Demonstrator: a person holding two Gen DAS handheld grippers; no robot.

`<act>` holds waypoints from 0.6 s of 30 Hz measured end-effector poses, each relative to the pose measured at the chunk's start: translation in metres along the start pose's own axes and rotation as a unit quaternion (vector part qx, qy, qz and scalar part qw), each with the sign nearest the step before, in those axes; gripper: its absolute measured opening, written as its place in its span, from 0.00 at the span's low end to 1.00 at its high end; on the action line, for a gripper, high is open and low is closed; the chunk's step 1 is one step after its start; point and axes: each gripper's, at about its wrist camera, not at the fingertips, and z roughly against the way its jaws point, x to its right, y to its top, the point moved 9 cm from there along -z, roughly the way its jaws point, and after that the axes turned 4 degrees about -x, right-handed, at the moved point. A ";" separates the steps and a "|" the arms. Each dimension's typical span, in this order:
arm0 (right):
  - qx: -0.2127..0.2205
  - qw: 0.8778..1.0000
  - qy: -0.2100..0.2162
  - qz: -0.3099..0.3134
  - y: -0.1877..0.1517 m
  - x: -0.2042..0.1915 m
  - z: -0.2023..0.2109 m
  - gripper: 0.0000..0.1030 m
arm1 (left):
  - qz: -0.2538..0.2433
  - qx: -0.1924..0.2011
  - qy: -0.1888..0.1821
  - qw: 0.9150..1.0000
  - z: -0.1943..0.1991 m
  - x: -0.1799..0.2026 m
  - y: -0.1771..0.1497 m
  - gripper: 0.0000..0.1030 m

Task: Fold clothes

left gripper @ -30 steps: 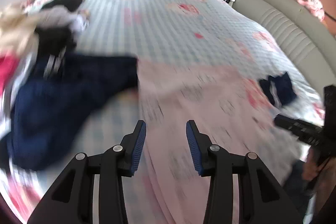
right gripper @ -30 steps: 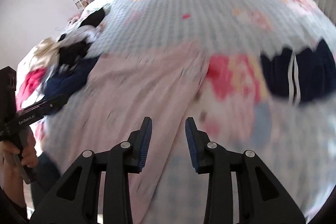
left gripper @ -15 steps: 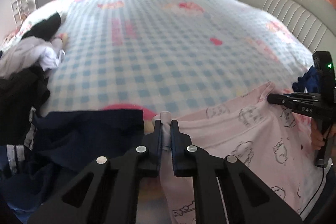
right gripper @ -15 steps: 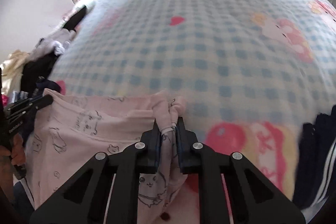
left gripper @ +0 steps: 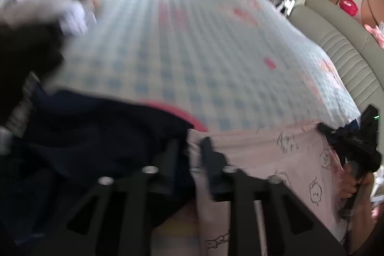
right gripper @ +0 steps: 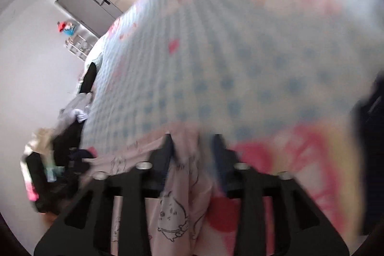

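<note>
A pink garment [left gripper: 264, 152] printed with small cartoon figures lies flat on the near part of the bed. My left gripper [left gripper: 192, 148] sits at its far left corner; the jaws are opening and the cloth's edge lies loose between them. My right gripper [right gripper: 192, 143] sits at the far right corner, its jaws also opening, and a fold of the pink garment [right gripper: 177, 208] hangs between the fingers without being pinched. In the left wrist view the right gripper [left gripper: 352, 143] shows at the right edge, held by a hand [left gripper: 352, 186]. Both views are blurred.
A navy garment [left gripper: 84, 136] lies directly left of the pink one, overlapping under my left fingers. A pile of dark and pale clothes [left gripper: 24, 40] fills the bed's left side. The blue checked sheet [left gripper: 180, 52] stretches beyond. A padded headboard [left gripper: 340, 44] runs along the right. Another navy piece [right gripper: 369, 124] lies right.
Half a second ago both grippers were shut on the pink garment's far corners. Both have since parted their jaws and the corners lie loose between the fingers. Both hands have shifted and sunk slightly.
</note>
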 end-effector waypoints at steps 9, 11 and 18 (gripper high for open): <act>-0.063 0.977 -0.053 0.199 -0.013 -0.046 -0.011 0.20 | -0.171 -0.018 -0.040 0.984 0.000 0.085 -0.018 0.36; -0.076 0.970 -0.074 0.217 -0.022 -0.043 -0.024 0.20 | -0.201 -0.063 -0.033 0.977 -0.017 0.100 -0.027 0.36; -0.026 0.983 -0.110 0.143 -0.010 -0.005 -0.024 0.30 | -0.202 -0.077 0.038 0.976 -0.053 0.096 -0.004 0.30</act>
